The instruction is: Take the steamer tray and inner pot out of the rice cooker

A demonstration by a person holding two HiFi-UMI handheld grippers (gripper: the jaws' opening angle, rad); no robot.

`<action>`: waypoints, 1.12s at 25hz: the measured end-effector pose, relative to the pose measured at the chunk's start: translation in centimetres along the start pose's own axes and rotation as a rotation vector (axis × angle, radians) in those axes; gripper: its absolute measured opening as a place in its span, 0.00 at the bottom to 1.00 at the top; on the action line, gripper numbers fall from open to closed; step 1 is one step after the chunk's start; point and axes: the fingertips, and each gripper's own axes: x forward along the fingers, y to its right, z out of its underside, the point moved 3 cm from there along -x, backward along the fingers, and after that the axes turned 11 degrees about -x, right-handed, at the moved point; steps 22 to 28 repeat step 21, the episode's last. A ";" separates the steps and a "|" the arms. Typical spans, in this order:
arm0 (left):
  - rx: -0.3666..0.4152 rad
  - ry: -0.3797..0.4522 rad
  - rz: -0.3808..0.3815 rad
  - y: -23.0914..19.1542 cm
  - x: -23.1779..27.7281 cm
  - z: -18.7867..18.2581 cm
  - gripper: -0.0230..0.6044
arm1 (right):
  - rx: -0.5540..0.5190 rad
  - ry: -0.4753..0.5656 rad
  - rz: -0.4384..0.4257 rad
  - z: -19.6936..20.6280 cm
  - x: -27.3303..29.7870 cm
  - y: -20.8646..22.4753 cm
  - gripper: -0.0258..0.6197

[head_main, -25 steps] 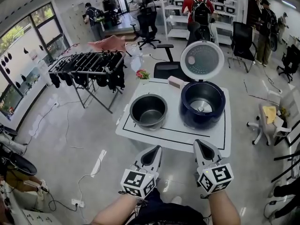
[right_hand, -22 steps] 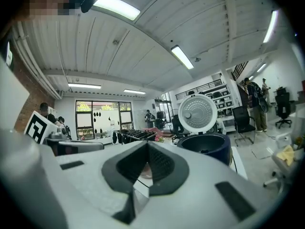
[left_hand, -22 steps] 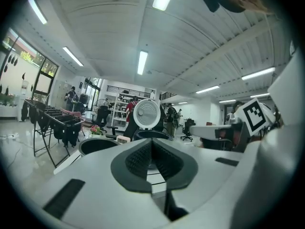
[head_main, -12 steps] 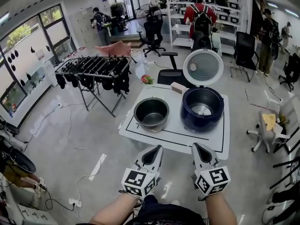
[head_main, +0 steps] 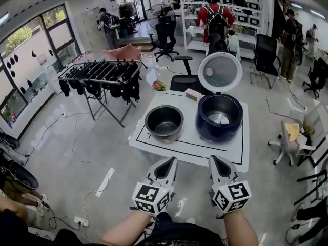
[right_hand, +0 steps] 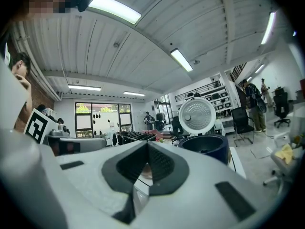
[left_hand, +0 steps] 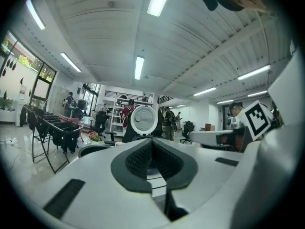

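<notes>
The metal inner pot (head_main: 164, 123) stands empty on the left half of the white table (head_main: 154, 143). To its right is the navy rice cooker (head_main: 219, 118), lid (head_main: 220, 72) tipped up and bare heating plate showing inside. I cannot make out a steamer tray. My left gripper (head_main: 169, 164) and right gripper (head_main: 216, 162) hover side by side short of the table's near edge, both shut and empty. In the left gripper view the shut gripper (left_hand: 152, 149) faces the lid (left_hand: 144, 120). The right gripper (right_hand: 147, 159) looks toward the cooker (right_hand: 206, 147).
A small pale box (head_main: 193, 94) lies at the table's far edge, with flowers (head_main: 159, 85) and a black office chair (head_main: 183, 80) behind. A clothes rack (head_main: 100, 73) stands to the left, and a chair with yellow cloth (head_main: 292, 132) to the right. People stand at shelves farther back.
Both grippers have edged a little toward the table and stay shut. The pot, cooker and lid have not moved.
</notes>
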 end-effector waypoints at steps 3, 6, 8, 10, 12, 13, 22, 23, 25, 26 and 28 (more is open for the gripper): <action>0.012 0.001 0.005 0.1 -0.2 0.0 0.04 | 0.001 0.003 0.001 0.1 -0.1 -0.1 0.04; 0.007 0.000 -0.002 0.1 -0.4 -0.1 0.04 | 0.004 0.005 0.000 0.0 -0.2 -0.2 0.04; 0.010 -0.001 -0.003 0.3 -0.5 -0.2 0.04 | 0.010 0.007 -0.001 0.0 -0.3 -0.2 0.04; 0.015 -0.001 -0.004 0.4 -0.5 -0.3 0.04 | 0.014 0.010 -0.002 0.0 -0.4 -0.2 0.04; 0.018 -0.003 -0.004 0.5 -0.5 -0.3 0.04 | 0.014 0.012 -0.004 0.0 -0.5 -0.1 0.04; 0.019 -0.003 -0.004 0.5 -0.5 -0.3 0.04 | 0.014 0.012 -0.004 0.0 -0.5 -0.1 0.04; 0.017 -0.003 -0.003 0.3 -0.5 -0.2 0.04 | 0.007 0.011 -0.005 0.2 -0.4 -0.3 0.04; 0.017 -0.003 -0.003 0.3 -0.5 -0.2 0.04 | 0.007 0.011 -0.005 0.2 -0.4 -0.3 0.04; 0.017 -0.003 -0.003 0.3 -0.5 -0.2 0.04 | 0.007 0.011 -0.005 0.2 -0.4 -0.3 0.04; 0.017 -0.003 -0.003 0.3 -0.5 -0.2 0.04 | 0.007 0.011 -0.005 0.2 -0.4 -0.3 0.04; 0.017 -0.003 -0.003 0.3 -0.5 -0.2 0.04 | 0.007 0.011 -0.005 0.2 -0.4 -0.3 0.04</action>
